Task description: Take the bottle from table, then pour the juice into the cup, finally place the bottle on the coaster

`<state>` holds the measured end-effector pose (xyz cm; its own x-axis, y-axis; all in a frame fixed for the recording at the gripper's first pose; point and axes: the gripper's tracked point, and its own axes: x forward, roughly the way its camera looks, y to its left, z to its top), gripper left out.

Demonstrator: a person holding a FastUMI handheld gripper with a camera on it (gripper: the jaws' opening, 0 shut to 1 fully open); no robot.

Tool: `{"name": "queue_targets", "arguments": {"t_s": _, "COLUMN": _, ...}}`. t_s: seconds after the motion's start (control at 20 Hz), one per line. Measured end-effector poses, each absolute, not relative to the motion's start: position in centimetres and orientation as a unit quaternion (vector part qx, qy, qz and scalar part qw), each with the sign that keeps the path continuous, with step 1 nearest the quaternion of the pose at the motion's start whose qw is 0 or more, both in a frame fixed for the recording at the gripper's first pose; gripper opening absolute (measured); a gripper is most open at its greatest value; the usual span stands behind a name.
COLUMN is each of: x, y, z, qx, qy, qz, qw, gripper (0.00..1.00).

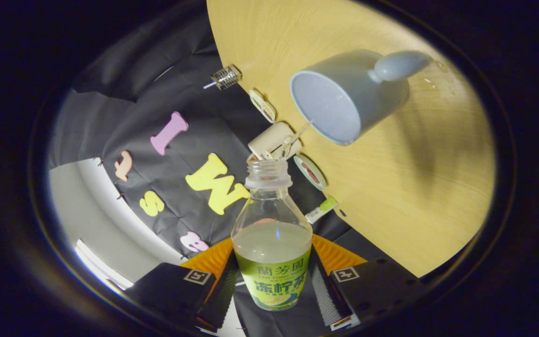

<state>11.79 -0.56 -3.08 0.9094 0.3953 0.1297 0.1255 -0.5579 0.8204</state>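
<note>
The gripper (272, 281) clamps the bottle (272, 243) between both fingers, closed on its labelled body. The uncapped neck points ahead toward a pale blue cup (344, 96) standing on the wooden table (414, 196) beyond.

What the gripper view leaves hidden or unclear

The bottle (272, 238) has its lower sides covered by the two fingers (222, 290) of the gripper (273, 292) that clamp it, and its base is cut off below. The cup (344, 96) hides the table (419, 187) behind it. Along the table's edge, a small wire object (226, 77), two round discs (263, 106) and a little green-tipped stick (322, 209) are too small to identify.
</note>
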Motion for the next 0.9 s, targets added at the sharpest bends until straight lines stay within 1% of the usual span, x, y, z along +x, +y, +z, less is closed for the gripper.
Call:
{"name": "queue_targets", "arguments": {"t_s": 0.2, "x": 12.0, "y": -0.3, "z": -1.8, "qx": 0.862, "qy": 0.149, "qz": 0.173, "qw": 0.452, "gripper": 0.79}}
{"name": "queue_targets", "arguments": {"t_s": 0.9, "x": 11.5, "y": -1.0, "z": 1.2, "qx": 0.879, "qy": 0.101, "qz": 0.19, "qw": 0.426, "gripper": 0.79}}
